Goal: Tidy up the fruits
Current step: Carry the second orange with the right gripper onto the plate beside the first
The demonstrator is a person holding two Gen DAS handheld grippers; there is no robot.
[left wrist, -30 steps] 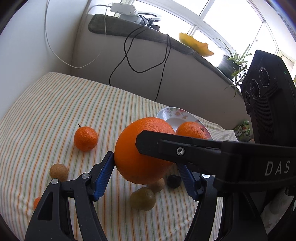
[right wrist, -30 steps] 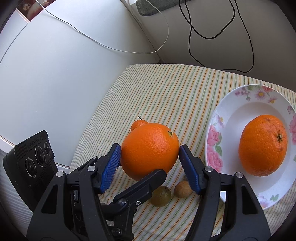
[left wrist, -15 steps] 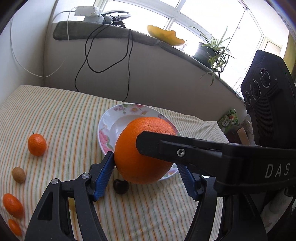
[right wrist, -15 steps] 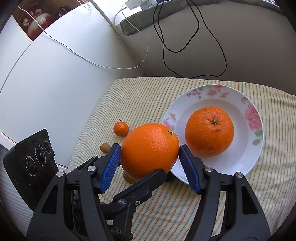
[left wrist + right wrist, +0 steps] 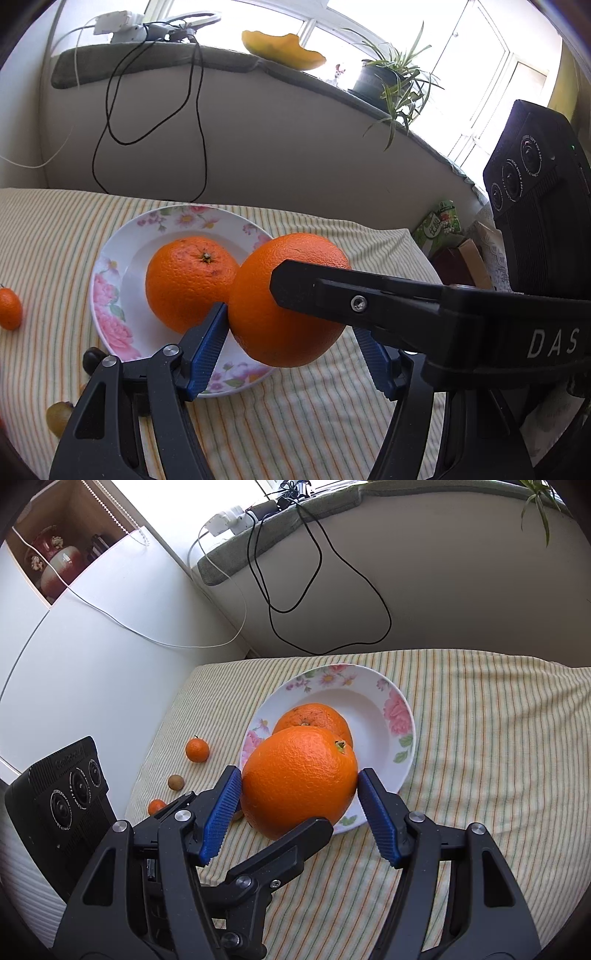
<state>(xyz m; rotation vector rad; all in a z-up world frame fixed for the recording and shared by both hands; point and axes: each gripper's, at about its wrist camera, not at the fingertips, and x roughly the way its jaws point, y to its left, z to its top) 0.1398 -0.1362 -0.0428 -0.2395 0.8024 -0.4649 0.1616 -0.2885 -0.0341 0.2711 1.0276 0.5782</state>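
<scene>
Both grippers are on one large orange (image 5: pixel 299 779). Right gripper (image 5: pixel 300 812) is clamped on it: blue pads (image 5: pixel 221 812) press its sides at 9 and 3 o'clock, stem end facing up-right. In the left wrist view the same orange (image 5: pixel 288 299) sits between the left gripper (image 5: pixel 291 350) fingers; the left blue pad (image 5: pixel 207 350) touches it at 8 o'clock, the other pad is mostly hidden behind fruit and the right gripper's black finger, which crosses the orange from 3 o'clock. So I cannot tell if the left one is truly gripping.

The orange is held in the air over the near rim of the floral plate (image 5: pixel 399 709), which sits on the striped tabletop (image 5: pixel 498 757). A second orange (image 5: pixel 314 716) lies in the plate, directly behind the held one at 12 o'clock in the right view, at 10 o'clock in the left view; whether the two touch is unclear.

Left of the plate on the cloth, right view: a small tangerine (image 5: pixel 197 749) at 10 o'clock, a brown round fruit (image 5: pixel 176 782) below it, a smaller orange fruit (image 5: pixel 157 806) at 9 o'clock. Left view also shows a dark fruit (image 5: pixel 92 360) just beside the plate rim and a greenish one (image 5: pixel 59 417) near the lower edge.
</scene>
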